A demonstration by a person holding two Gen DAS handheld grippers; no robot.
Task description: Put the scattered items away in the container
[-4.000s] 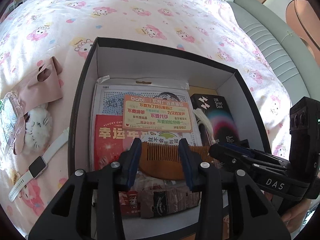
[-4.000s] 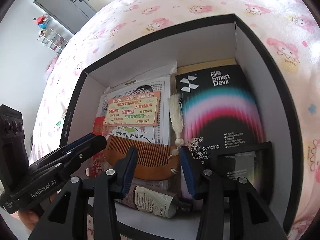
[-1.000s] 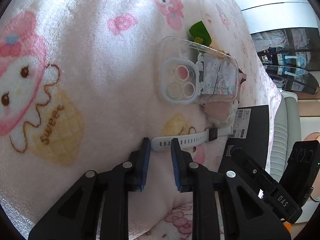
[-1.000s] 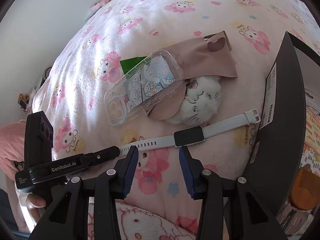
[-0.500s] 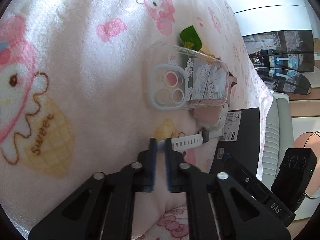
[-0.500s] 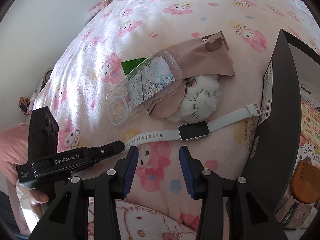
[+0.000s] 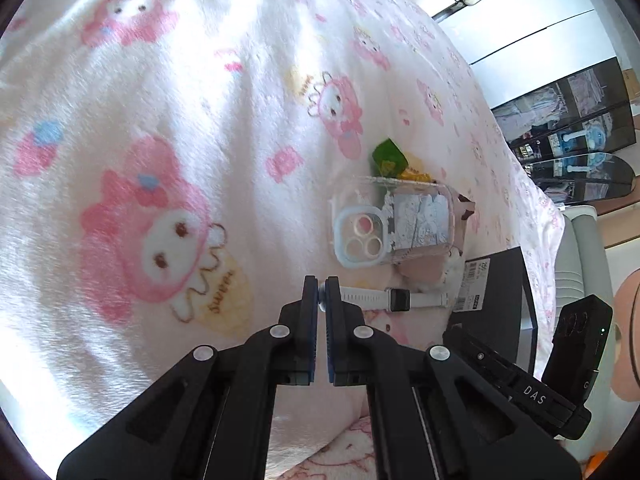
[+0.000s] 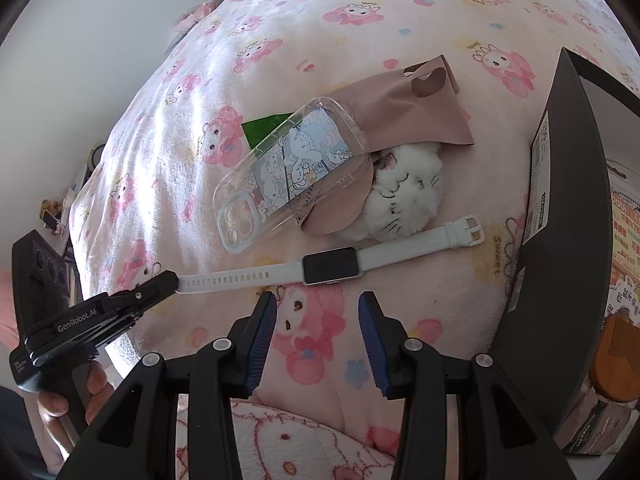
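Now left gripper on watch strap

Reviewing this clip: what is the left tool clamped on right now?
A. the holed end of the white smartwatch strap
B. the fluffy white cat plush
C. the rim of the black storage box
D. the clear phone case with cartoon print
A: the left tool is shut on the tip of the white smartwatch, at the holed strap end away from the buckle.
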